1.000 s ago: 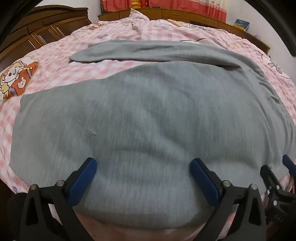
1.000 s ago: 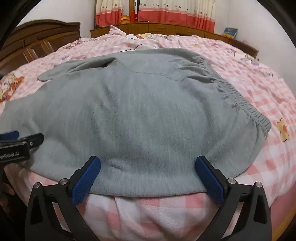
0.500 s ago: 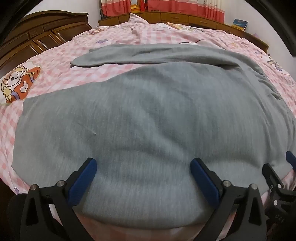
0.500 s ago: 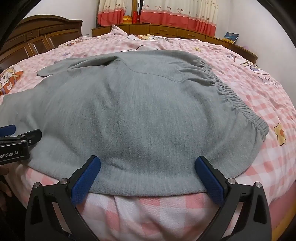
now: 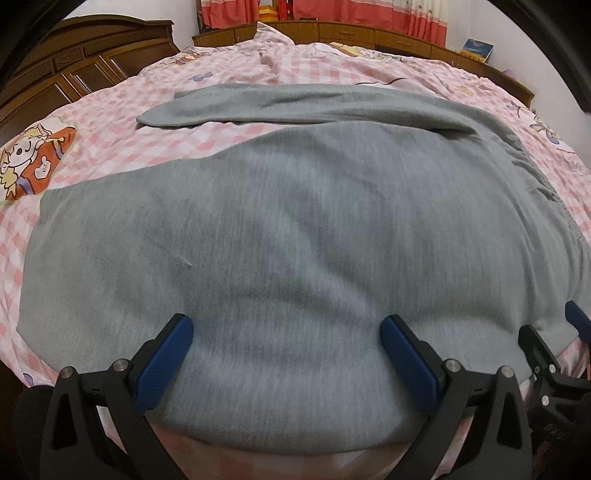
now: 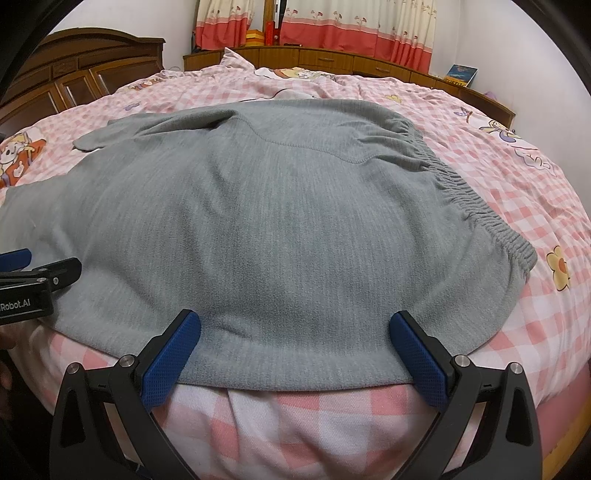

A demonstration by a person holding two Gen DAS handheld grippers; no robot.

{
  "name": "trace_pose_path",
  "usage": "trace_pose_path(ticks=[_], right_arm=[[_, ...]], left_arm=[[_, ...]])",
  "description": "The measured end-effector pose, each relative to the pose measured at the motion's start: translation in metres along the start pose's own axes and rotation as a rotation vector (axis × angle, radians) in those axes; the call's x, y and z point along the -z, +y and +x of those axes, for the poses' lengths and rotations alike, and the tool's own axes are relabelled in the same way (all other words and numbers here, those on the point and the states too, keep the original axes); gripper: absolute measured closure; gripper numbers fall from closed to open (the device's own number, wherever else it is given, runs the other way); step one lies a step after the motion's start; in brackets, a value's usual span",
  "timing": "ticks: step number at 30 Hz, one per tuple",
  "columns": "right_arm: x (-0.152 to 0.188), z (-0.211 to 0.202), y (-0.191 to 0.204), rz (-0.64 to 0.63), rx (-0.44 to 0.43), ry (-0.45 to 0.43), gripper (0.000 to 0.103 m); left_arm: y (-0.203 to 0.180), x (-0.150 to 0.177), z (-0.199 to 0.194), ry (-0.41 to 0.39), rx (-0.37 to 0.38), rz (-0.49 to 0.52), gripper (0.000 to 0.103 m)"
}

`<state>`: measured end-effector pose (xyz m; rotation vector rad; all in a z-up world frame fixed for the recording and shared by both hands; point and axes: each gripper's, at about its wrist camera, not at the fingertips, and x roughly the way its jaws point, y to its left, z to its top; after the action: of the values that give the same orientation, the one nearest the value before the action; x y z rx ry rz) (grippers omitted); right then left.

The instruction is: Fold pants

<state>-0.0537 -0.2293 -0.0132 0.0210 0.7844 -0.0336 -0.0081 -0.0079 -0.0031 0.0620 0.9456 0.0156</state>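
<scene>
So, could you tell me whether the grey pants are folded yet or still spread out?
Spread out. The grey pants lie flat on the bed, both legs apart, waistband uncovered.

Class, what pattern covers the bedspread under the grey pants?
Pink and white checks on the bedspread, with cartoon prints; clearest in the right wrist view.

The pants [image 5: 295,229] are plain heathered grey all over, waistband [image 6: 476,206] included. Under them the bed cover [image 6: 509,177] is checked pink and white, printed with cartoon figures: one at the left edge of the frame [image 5: 29,162] has yellow hair and orange clothes, and a yellow flower with an orange middle [image 6: 559,267] sits at the right edge. The curtains [image 6: 351,26] at the top are cream with a coral-red band. The wardrobe [image 5: 74,70] in the upper left is dark brown wood. Both grippers [image 5: 284,354] [image 6: 295,350] are black with blue pads [image 6: 171,360].
</scene>
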Motion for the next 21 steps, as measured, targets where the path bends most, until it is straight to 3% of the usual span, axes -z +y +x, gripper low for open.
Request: trace_pose_path(ticks=[21], right_arm=[[-0.0002,0.0002,0.0023,-0.015,0.019,0.003,0.000]], left_arm=[[0.0026,-0.0007,0.0003,0.030,0.002,-0.024,0.000]])
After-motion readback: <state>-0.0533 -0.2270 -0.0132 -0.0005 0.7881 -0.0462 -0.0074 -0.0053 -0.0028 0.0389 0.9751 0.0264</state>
